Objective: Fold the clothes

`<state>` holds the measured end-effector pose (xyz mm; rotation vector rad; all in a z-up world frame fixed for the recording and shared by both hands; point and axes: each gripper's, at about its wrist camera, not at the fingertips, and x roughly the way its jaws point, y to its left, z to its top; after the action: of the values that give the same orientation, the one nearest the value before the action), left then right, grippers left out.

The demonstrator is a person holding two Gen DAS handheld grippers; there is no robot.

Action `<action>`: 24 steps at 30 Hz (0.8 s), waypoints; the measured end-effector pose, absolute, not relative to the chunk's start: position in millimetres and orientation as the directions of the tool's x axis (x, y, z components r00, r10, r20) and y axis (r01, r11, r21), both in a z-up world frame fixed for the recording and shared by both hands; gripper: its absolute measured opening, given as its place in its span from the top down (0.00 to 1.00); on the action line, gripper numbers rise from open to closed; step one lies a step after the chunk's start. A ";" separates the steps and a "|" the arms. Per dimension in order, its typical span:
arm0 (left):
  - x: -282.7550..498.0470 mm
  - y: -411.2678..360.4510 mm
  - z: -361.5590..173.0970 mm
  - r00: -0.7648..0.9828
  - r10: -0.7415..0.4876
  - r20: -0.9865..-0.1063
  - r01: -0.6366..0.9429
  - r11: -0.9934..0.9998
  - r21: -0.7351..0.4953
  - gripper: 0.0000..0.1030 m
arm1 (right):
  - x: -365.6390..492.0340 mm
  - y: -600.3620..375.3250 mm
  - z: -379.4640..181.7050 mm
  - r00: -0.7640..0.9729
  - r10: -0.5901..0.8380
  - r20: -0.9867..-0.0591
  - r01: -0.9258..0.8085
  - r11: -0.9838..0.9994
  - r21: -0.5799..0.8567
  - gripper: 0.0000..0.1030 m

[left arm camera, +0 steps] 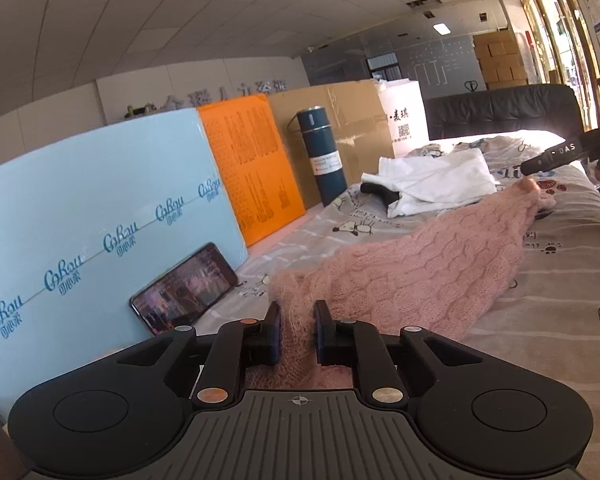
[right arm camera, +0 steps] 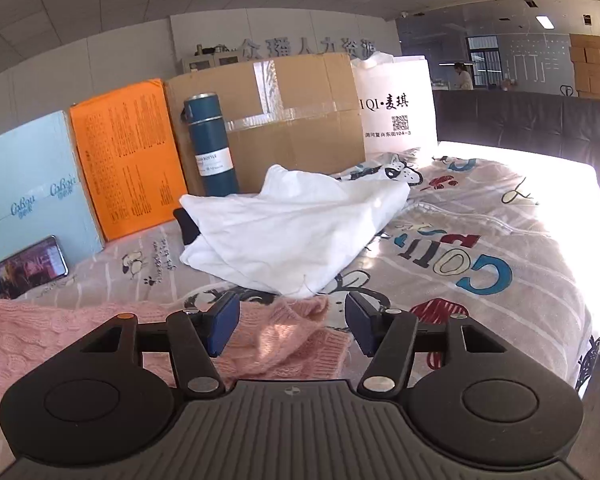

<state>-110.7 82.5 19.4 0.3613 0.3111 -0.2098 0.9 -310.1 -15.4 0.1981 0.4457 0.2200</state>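
Observation:
A pink cable-knit sweater (left arm camera: 420, 268) lies stretched across the printed bedsheet (left arm camera: 560, 280). My left gripper (left arm camera: 297, 322) is shut on one fuzzy pink end of it. In the right wrist view the sweater's other end (right arm camera: 284, 344) lies between and under the blue pads (right arm camera: 223, 322) of my right gripper (right arm camera: 290, 322), which is open. The right gripper also shows in the left wrist view (left arm camera: 540, 164), right above the far end of the sweater. A crumpled white garment (right arm camera: 292, 232) lies further back on the bed, over something black (right arm camera: 188, 226).
Along the left of the bed stand a light blue box (left arm camera: 80, 216), an orange box (left arm camera: 252, 168), a cardboard box (right arm camera: 292, 120) and a white bag (right arm camera: 396, 108). A dark blue bottle (right arm camera: 212, 148) stands by them. A phone (left arm camera: 184, 288) leans on the blue box. A black headboard (right arm camera: 520, 120) is behind.

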 end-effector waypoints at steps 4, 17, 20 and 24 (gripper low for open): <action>-149.2 65.6 17.6 0.939 -0.157 -0.306 0.266 0.895 0.358 0.86 | -9.8 -296.6 -8.4 0.828 0.403 -0.390 -0.264 0.894 0.362 0.42; -200.4 39.1 -11.1 0.915 -0.183 -0.359 0.343 0.821 0.456 0.86 | -19.4 -253.8 -13.1 0.717 0.568 -0.404 -0.280 0.765 0.580 0.40; -202.0 41.4 -9.3 0.918 -0.189 -0.348 0.342 0.823 0.454 0.86 | -19.0 -244.1 -17.1 0.701 0.577 -0.419 -0.254 0.751 0.609 0.95; -212.5 49.8 -5.3 0.922 -0.202 -0.330 0.337 0.839 0.427 0.86 | -29.0 -238.5 -16.7 0.704 0.578 -0.412 -0.253 0.746 0.616 0.95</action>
<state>-212.5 49.8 -5.3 0.4995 0.2796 -0.2885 -29.0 -238.5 -16.7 0.5564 0.6334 0.4895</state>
